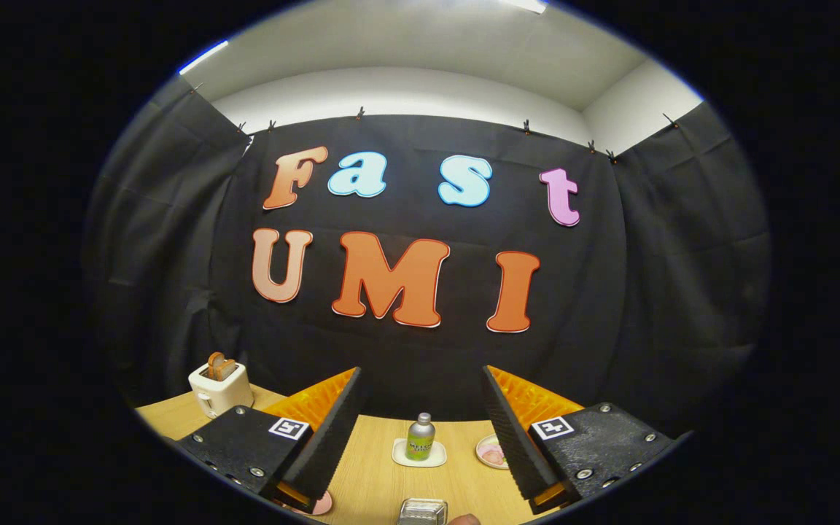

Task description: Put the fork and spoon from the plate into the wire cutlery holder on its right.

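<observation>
My gripper [420, 397] is held high above the wooden table, open, with nothing between its two black, orange-backed fingers [329, 430]. Low down between the fingers, at the near edge of the table, the top of a wire cutlery holder [424, 510] shows. A sliver of a pink plate [320, 503] peeks out under the left finger. Neither the fork nor the spoon can be made out.
A small bottle [420, 436] stands on a white coaster [418, 453] beyond the fingers. A small pink dish [491, 452] lies beside the right finger. A white toaster [220, 388] with toast stands at the far left of the table [376, 467].
</observation>
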`<state>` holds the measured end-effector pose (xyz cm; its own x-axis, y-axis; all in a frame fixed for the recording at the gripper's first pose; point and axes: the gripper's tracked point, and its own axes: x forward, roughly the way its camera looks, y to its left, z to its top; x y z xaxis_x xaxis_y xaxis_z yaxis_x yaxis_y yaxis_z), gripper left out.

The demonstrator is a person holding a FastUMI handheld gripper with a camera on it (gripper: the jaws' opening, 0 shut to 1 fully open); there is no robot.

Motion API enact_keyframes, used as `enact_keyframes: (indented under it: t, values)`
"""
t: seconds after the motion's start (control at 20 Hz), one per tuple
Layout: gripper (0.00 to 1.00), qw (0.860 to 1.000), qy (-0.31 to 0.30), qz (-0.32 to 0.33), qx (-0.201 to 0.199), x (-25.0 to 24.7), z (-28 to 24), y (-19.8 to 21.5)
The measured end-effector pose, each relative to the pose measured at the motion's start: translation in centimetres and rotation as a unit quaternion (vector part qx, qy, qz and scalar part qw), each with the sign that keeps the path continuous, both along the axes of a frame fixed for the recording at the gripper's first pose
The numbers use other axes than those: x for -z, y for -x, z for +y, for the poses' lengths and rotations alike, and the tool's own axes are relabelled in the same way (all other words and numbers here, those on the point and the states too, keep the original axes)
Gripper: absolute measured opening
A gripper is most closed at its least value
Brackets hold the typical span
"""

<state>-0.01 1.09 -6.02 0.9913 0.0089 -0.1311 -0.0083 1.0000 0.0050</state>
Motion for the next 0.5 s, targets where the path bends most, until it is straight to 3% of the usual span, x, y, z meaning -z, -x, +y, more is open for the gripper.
enact_keyframes:
  t: [0.2,0.5]
  values:
    - [0.95,0.999,-0.003,0.042,-0.017,3.6,3.0,0.5]
    - [0.95,0.989,-0.023,0.129,-0.076,9.7,9.3,2.1]
